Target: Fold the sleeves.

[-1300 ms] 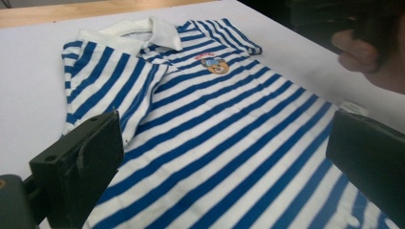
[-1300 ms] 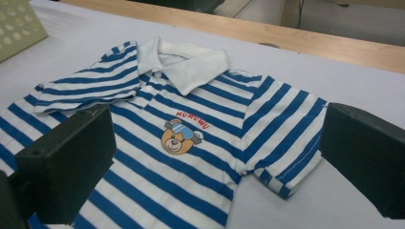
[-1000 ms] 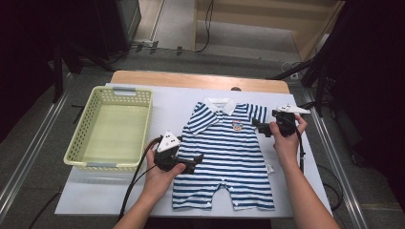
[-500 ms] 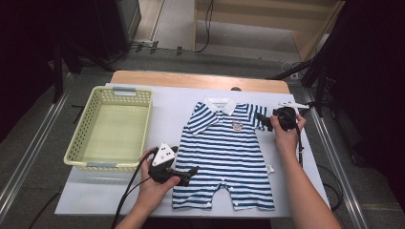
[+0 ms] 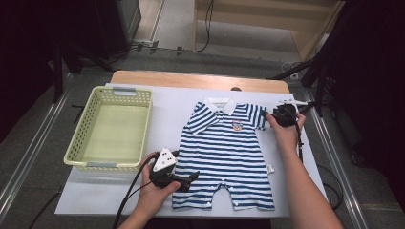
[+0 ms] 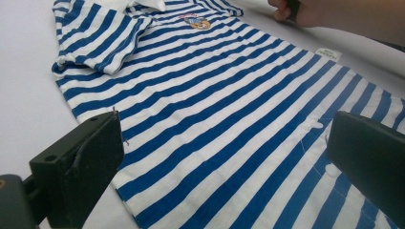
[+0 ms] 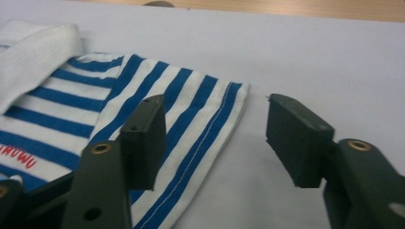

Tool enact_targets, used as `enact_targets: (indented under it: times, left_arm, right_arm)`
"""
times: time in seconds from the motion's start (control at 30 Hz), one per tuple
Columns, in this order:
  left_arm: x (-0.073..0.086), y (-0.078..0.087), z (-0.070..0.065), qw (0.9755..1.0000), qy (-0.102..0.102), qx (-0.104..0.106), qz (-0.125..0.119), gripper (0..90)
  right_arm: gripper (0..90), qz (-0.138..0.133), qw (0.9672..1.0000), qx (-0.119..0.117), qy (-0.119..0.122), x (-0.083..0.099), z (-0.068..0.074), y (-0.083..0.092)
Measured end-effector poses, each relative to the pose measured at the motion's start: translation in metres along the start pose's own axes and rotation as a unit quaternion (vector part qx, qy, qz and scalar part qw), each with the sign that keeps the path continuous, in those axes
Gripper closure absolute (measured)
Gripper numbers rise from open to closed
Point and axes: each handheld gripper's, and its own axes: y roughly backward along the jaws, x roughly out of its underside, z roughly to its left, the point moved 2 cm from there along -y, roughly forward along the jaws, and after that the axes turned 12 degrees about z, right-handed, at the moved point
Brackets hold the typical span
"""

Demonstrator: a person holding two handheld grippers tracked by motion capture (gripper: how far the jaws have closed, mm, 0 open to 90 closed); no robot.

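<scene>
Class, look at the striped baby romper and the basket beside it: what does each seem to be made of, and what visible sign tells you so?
Striped romper: soft knit cloth, probably cotton, matte; it lies limp and flat, with stitched hems and a ribbed white collar. Basket: likely moulded plastic, pale yellow-green, slightly glossy; its walls are a stiff, even lattice of small holes with a smooth rim.

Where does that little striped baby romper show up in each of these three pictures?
High view: the striped romper lies flat, right of centre on the white table.
Left gripper view: its body runs across the frame, between the jaws.
Right gripper view: a sleeve lies at the left, between the jaws.
Shared landmark: the white collar.
</scene>
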Motion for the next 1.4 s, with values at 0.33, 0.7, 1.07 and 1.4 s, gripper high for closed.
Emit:
enact_targets:
  times: [0.33, 0.7, 1.07, 1.4]
  left_arm:
    - [0.001, -0.001, 0.001, 1.0, 0.002, 0.003, 0.004, 0.0]
    - [0.002, -0.001, 0.001, 1.0, 0.005, 0.004, 0.002, 0.0]
    - [0.002, -0.001, 0.0, 1.0, 0.005, 0.002, 0.001, 0.0]
    - [0.002, -0.001, 0.001, 1.0, 0.004, 0.002, -0.001, 0.0]
  right_arm:
    - [48.3, 0.047, 0.9985, 0.023, 0.016, -0.013, -0.001, -0.014]
    - [55.5, 0.059, 0.9973, 0.042, 0.012, -0.017, -0.005, -0.018]
    - [86.2, 0.059, 0.9978, 0.014, 0.027, -0.017, 0.003, -0.014]
    - [86.8, -0.003, 0.9986, -0.01, 0.052, -0.022, 0.019, 0.01]
